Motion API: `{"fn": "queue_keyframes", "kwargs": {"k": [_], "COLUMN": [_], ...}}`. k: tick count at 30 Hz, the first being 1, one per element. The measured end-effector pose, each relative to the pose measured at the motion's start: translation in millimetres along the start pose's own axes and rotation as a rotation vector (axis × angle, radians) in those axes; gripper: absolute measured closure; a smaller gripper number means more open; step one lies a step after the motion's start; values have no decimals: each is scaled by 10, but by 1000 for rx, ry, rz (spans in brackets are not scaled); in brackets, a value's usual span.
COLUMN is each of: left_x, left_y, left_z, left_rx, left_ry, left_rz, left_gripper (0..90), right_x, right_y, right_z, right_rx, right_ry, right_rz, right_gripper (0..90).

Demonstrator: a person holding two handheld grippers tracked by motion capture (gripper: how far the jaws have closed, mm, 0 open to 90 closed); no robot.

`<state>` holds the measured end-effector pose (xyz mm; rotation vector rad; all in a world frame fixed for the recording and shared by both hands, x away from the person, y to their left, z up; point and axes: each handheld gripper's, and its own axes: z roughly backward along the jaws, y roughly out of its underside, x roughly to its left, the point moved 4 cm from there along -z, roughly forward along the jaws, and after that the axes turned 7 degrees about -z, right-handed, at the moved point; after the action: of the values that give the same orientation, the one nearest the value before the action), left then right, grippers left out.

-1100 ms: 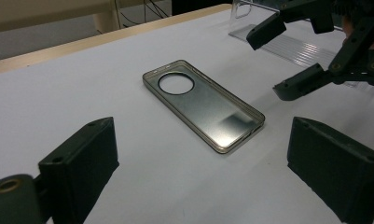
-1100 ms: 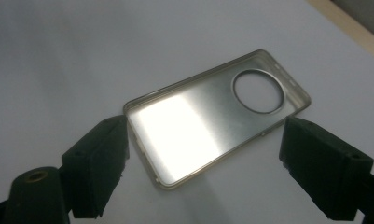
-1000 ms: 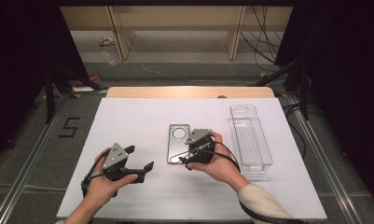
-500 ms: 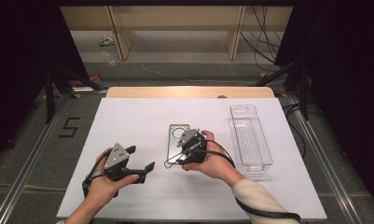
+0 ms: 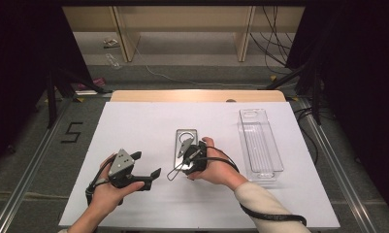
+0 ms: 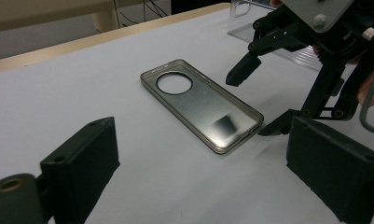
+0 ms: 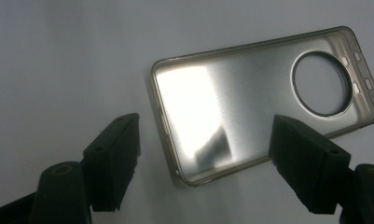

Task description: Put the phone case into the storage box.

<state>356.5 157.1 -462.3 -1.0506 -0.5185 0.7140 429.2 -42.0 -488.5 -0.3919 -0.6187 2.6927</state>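
White tabletop (image 5: 134,121) runs under everything, with dark floor around it. At its centre a phone case (image 5: 186,145) lies flat, hollow side up, its round camera hole at the 12 o'clock end. Over the case's 6 o'clock end hangs the right gripper (image 5: 180,162); its jaws have just been closing a little yet stand apart, straddling that end without pressing it. At 8 o'clock from the case, well apart, the left gripper (image 5: 151,175) rests in its hand with jaws wide and empty. At 3 o'clock lies a clear plastic tray (image 5: 260,143).
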Motion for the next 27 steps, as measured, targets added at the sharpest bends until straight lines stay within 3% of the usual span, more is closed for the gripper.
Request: {"fn": "queue_keyframes", "kwargs": {"k": [14,16,23,27], "left_x": [-11,-11,-12,-12], "left_y": [-3,-3,-4,-5], "left_z": [-6,-6,-6,-5], "left_rx": [-1,-1,-1,-2], "left_ry": [2,2,2,3], "left_rz": [-3,-3,-4,-3], "left_gripper": [88,88,88,88], "right_x": [21,15,36,33], "right_y": [-15,-28,-60,-86], "right_z": [-91,-94,-116,-131], "right_rx": [63,72,91,109], "right_ry": [10,16,17,23], "right_rz": [25,53,72,112], "right_gripper": [271,278,297,316]}}
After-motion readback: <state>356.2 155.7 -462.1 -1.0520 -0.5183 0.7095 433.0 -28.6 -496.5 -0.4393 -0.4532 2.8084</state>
